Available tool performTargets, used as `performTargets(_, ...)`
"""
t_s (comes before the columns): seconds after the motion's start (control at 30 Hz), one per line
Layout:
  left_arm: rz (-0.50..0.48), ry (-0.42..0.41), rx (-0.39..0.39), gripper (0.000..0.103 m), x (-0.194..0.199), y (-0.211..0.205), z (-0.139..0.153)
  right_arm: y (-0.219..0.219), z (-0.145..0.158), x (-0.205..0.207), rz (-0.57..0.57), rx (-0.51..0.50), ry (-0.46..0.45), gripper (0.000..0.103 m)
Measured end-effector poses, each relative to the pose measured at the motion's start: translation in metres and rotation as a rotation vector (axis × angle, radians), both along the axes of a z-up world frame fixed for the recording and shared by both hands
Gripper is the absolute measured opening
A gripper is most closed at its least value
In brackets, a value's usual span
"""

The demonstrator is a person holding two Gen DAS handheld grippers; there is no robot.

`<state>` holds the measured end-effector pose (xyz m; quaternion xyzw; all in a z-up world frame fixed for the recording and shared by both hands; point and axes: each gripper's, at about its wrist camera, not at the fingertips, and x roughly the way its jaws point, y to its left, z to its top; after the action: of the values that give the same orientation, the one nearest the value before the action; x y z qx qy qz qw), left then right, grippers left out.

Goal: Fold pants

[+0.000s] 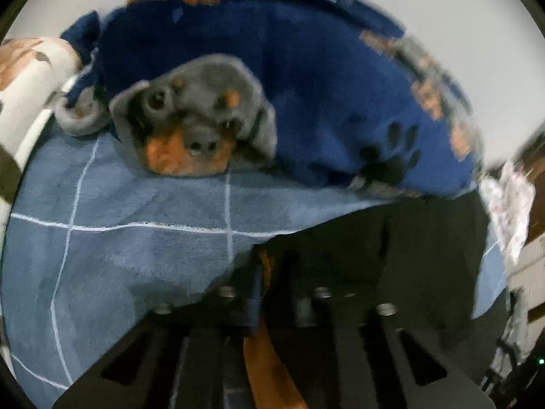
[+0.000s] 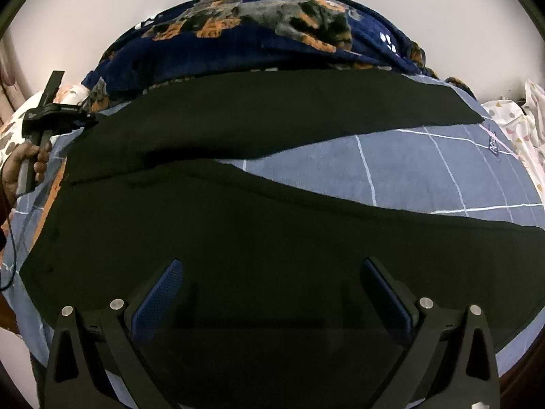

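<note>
At the far left of the right wrist view, a person's hand (image 2: 29, 163) is gripping the handle of the left gripper (image 2: 90, 120), a black, angular plastic tool whose tip is meeting the left end of the dark, matte fabric pants (image 2: 259, 225). In its own wrist view the left gripper (image 1: 272, 272) is showing its two fingers pressed together, with a fold of the dark cloth and an orange strip of edging bunched at them; blur is hiding whether the cloth is truly pinched. The pants are lying flat across a soft, light-blue bedspread with thin white grid lines (image 2: 425, 170), their two long, tapering legs splitting apart toward the right and leaving a wedge of blue between them. Behind them, a plush navy fleece blanket printed with dogs and paw marks (image 1: 323, 85) is heaped in a rounded mound against a plain pale wall (image 2: 85, 17). In the foreground, the right gripper (image 2: 272, 293) is hovering over the nearer leg, its fingers with textured blue pads (image 2: 160, 296) spread wide and gripping nothing. At the right edge, a crumpled white sheet with small coloured shapes (image 2: 521, 126) is lying beside the bedspread.
</note>
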<state>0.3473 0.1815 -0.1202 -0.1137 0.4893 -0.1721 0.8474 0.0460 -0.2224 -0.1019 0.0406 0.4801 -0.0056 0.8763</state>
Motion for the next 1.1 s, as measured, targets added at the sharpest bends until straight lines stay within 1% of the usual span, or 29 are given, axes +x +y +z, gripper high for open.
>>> performTargets(0.13,0.033,-0.094,-0.06,0.01,-0.034,0.003,0.036,-0.002,0.009,0.003,0.015,0.019,-0.023,0.103)
performTargets(0.23,0.0,-0.222,-0.109,0.01,-0.079,-0.01,0.075,-0.007,0.024,0.015,0.031,0.064,-0.057,0.103)
performTargets(0.27,-0.021,-0.263,-0.119,0.01,-0.096,-0.017,0.087,-0.01,0.031,0.021,0.037,0.095,-0.074,0.103)
performTargets(0.33,-0.064,-0.318,-0.128,0.01,-0.129,-0.03,0.106,-0.016,0.046,0.035,0.036,0.173,-0.114,0.103)
performTargets(0.4,-0.1,-0.348,-0.129,0.01,-0.156,-0.044,0.117,-0.023,0.062,0.055,0.032,0.267,-0.158,0.103)
performTargets(0.47,-0.125,-0.358,-0.139,0.01,-0.187,-0.054,0.122,-0.029,0.071,0.074,0.029,0.349,-0.178,0.103)
performTargets(0.53,-0.137,-0.355,-0.154,0.011,-0.211,-0.064,0.122,-0.033,0.076,0.098,0.028,0.428,-0.186,0.103)
performTargets(0.6,-0.133,-0.336,-0.176,0.01,-0.232,-0.067,0.114,-0.035,0.075,0.119,0.024,0.47,-0.167,0.103)
performTargets(0.67,-0.127,-0.313,-0.183,0.011,-0.246,-0.072,0.105,-0.042,0.065,0.143,0.016,0.513,-0.132,0.103)
performTargets(0.73,-0.124,-0.297,-0.178,0.011,-0.258,-0.076,0.098,-0.052,0.05,0.166,-0.018,0.563,-0.082,0.103)
performTargets(0.8,-0.114,-0.282,-0.188,0.011,-0.265,-0.077,0.093,-0.065,0.031,0.188,-0.068,0.641,-0.02,0.103)
performTargets(0.83,-0.108,-0.27,-0.198,0.011,-0.268,-0.078,0.09,-0.073,0.021,0.196,-0.104,0.691,-0.004,0.103)
performTargets(0.87,-0.104,-0.259,-0.202,0.011,-0.268,-0.077,0.088,-0.078,0.012,0.203,-0.122,0.726,0.011,0.1)
performTargets(0.9,-0.097,-0.254,-0.202,0.011,-0.267,-0.077,0.087,-0.082,0.003,0.211,-0.139,0.751,0.035,0.094)
performTargets(0.93,-0.089,-0.25,-0.201,0.011,-0.267,-0.076,0.087,-0.086,-0.004,0.218,-0.155,0.765,0.056,0.069)
performTargets(0.97,-0.085,-0.245,-0.201,0.011,-0.267,-0.076,0.086,-0.089,-0.011,0.224,-0.156,0.79,0.083,0.031)
performTargets(1.0,-0.081,-0.24,-0.199,0.011,-0.265,-0.075,0.086,-0.088,-0.016,0.23,-0.142,0.795,0.11,0.012)
performTargets(1.03,-0.077,-0.235,-0.192,0.012,-0.266,-0.074,0.085,-0.087,-0.016,0.231,-0.137,0.768,0.126,0.008)
performTargets(1.1,-0.063,-0.225,-0.173,0.012,-0.263,-0.072,0.085,-0.083,-0.014,0.223,-0.122,0.721,0.12,0.007)
